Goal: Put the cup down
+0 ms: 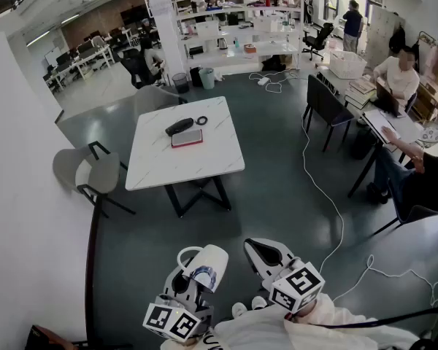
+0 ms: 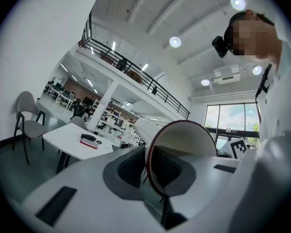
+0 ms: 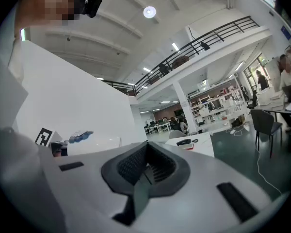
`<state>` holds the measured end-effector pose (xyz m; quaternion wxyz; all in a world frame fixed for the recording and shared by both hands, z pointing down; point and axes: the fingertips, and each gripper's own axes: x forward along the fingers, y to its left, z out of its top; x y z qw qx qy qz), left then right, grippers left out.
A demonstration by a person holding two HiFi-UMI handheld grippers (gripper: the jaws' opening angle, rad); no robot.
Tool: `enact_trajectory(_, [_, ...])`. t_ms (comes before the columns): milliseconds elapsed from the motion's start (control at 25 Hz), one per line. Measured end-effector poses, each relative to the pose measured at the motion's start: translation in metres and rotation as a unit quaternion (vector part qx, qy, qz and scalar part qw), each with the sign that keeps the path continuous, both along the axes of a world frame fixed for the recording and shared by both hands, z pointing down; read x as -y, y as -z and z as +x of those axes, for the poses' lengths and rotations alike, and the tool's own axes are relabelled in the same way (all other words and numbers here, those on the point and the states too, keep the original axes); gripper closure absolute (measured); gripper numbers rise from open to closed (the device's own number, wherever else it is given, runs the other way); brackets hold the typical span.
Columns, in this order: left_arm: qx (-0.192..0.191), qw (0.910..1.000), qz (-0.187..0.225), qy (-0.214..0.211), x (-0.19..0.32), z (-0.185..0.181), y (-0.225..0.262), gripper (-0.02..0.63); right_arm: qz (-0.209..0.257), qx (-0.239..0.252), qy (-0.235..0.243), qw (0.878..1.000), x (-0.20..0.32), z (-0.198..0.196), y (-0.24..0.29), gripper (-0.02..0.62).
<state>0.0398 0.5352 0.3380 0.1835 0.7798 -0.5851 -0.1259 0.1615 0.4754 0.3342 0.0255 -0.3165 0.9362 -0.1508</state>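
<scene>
A white cup (image 1: 208,266) with a blue pattern and a dark red rim is held low in front of the person, well short of the white marble table (image 1: 182,162). My left gripper (image 1: 196,274) is shut on its rim. In the left gripper view the cup (image 2: 184,144) lies on its side with its rim pinched between the jaws of the left gripper (image 2: 153,171). My right gripper (image 1: 266,256) hovers just right of the cup, shut, nothing in it. In the right gripper view the right gripper (image 3: 145,171) shows closed pads and the cup (image 3: 81,137) at the left.
On the table lie a black case (image 1: 179,126), a red-edged tablet (image 1: 187,138) and a small coiled cable (image 1: 201,120). A grey chair (image 1: 84,170) stands left of the table. A white cable (image 1: 328,203) trails over the floor at right, where people sit at a desk (image 1: 394,126).
</scene>
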Motion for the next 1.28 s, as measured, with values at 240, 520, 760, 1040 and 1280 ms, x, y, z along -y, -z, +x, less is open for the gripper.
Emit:
enact_trajectory(240, [0.003, 1.0, 0.0, 0.001, 0.006, 0.0, 0.001, 0.566, -0.002, 0.001, 0.001, 1.0, 0.005, 0.0, 0.0, 0.592])
enact_trajectory(520, [0.007, 1.0, -0.004, 0.005, 0.015, 0.001, -0.001, 0.566, -0.009, 0.009, 0.004, 1.0, 0.017, 0.003, -0.003, 0.592])
enact_trajectory(760, [0.008, 0.9997, -0.001, 0.022, 0.023, 0.006, -0.002, 0.566, -0.008, 0.011, 0.012, 1.0, 0.028, 0.016, -0.004, 0.591])
enact_trajectory(1040, [0.012, 0.9991, 0.006, 0.039, 0.037, 0.012, -0.005, 0.566, -0.003, 0.019, 0.018, 1.0, 0.042, 0.03, -0.008, 0.592])
enact_trajectory(1280, [0.018, 0.9993, 0.011, 0.032, 0.057, 0.016, -0.002, 0.566, -0.004, 0.026, 0.019, 0.999, 0.059, 0.034, -0.009, 0.592])
